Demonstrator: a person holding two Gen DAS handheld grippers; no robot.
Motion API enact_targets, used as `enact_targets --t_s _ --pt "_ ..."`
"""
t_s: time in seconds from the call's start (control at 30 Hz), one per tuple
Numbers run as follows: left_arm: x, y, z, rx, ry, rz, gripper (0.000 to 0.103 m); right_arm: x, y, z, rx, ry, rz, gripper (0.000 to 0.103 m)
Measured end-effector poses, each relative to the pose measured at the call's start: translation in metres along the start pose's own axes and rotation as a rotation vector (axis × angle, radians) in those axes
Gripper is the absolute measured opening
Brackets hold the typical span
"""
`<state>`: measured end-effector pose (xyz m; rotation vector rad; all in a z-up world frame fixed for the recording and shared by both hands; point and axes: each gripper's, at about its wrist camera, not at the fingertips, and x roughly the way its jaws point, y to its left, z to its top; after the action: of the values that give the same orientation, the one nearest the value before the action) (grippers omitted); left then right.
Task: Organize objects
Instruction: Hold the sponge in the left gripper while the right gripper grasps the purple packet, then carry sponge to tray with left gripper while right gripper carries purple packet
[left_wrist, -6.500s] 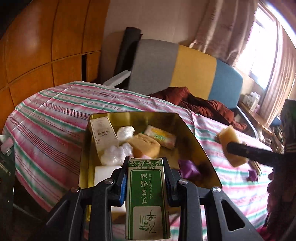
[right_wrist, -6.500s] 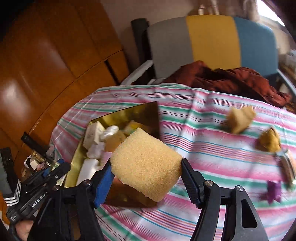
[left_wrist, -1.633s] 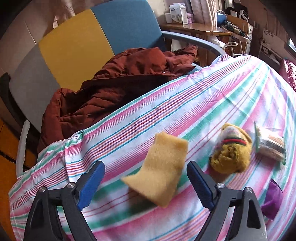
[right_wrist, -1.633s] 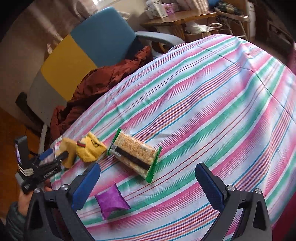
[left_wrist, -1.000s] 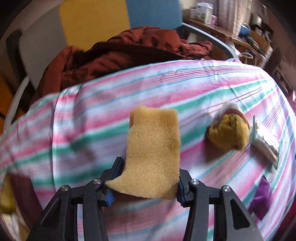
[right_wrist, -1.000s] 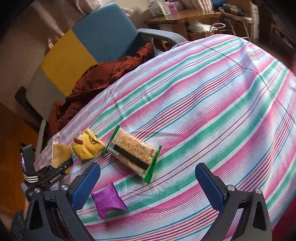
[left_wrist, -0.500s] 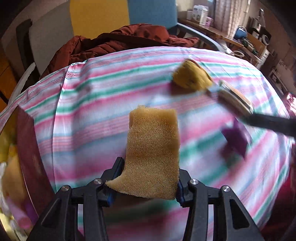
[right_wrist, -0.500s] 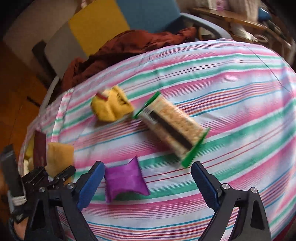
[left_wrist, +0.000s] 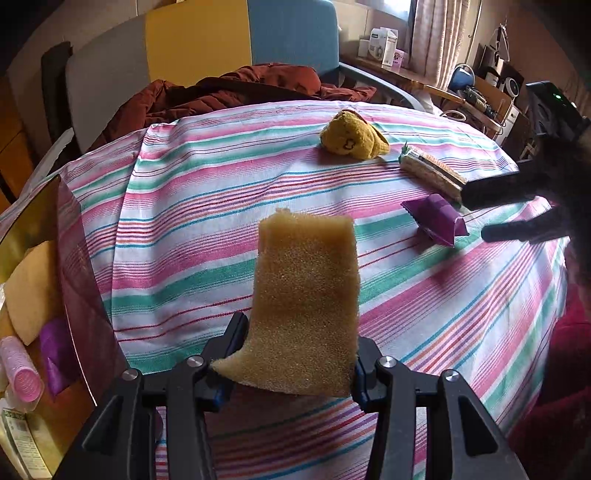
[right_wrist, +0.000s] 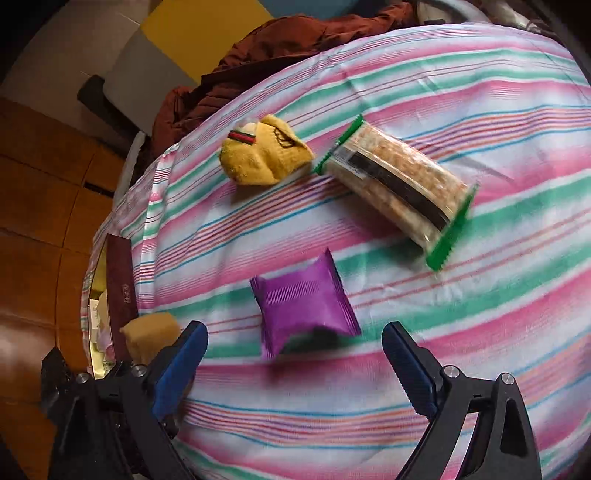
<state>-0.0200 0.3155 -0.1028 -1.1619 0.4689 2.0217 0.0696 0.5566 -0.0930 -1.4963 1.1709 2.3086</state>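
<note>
My left gripper (left_wrist: 295, 354) is shut on a tan sponge (left_wrist: 306, 306), held upright above the striped tablecloth (left_wrist: 192, 229). The gold tray (left_wrist: 22, 229) holding several small items lies at the left edge of that view. My right gripper (right_wrist: 293, 343) stands open just above a purple packet (right_wrist: 303, 299) that lies between its jaws, untouched. Beyond it are a cracker pack (right_wrist: 399, 184) and a yellow plush toy (right_wrist: 264, 157). In the left wrist view the right gripper (left_wrist: 517, 210) reaches in by the purple packet (left_wrist: 436, 218).
A chair (left_wrist: 199, 40) with a dark red jacket (left_wrist: 236, 92) stands behind the table. Wooden panelling (right_wrist: 40, 206) is at the left. A cluttered shelf (left_wrist: 424, 74) runs along the far right. A red sleeve (left_wrist: 565, 406) shows at the lower right.
My left gripper carried the sponge leftward, so the gold tray has come into view. My right gripper swung down and closer over the purple packet.
</note>
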Motion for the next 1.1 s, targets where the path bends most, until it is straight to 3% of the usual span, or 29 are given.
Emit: enact_targets --t_s 0.13,0.4,0.53,0.63,0.7,0.8,0.93,1.1 --pt "0.001 -0.002 -0.003 0.026 -0.023 0.008 0.049 0.004 0.012 -0.009 -0.01 0.032 0.065 0.096" --pt "0.001 0.002 -0.005 0.022 -0.039 -0.019 0.05 0.025 0.005 0.014 0.136 -0.046 -0.028 0.093" --pt "0.002 0.002 -0.007 0.022 -0.052 -0.021 0.05 0.029 0.011 0.022 0.111 -0.058 -0.084 0.081" --pt "0.002 0.004 -0.007 0.014 -0.05 -0.03 0.05 0.034 0.019 0.025 0.059 -0.065 -0.169 0.066" --pt "0.002 0.005 -0.006 0.01 -0.049 -0.036 0.05 0.037 0.024 0.025 0.009 -0.058 -0.215 0.062" --pt "0.003 0.004 -0.006 0.013 -0.052 -0.031 0.05 0.036 0.031 0.019 -0.114 -0.054 -0.361 0.038" --pt "0.002 0.004 -0.008 0.027 -0.061 -0.031 0.049 0.038 0.044 0.004 -0.242 -0.061 -0.45 0.035" --pt "-0.007 0.004 -0.008 0.012 -0.056 -0.022 0.049 0.032 0.047 -0.014 -0.251 -0.081 -0.405 0.035"
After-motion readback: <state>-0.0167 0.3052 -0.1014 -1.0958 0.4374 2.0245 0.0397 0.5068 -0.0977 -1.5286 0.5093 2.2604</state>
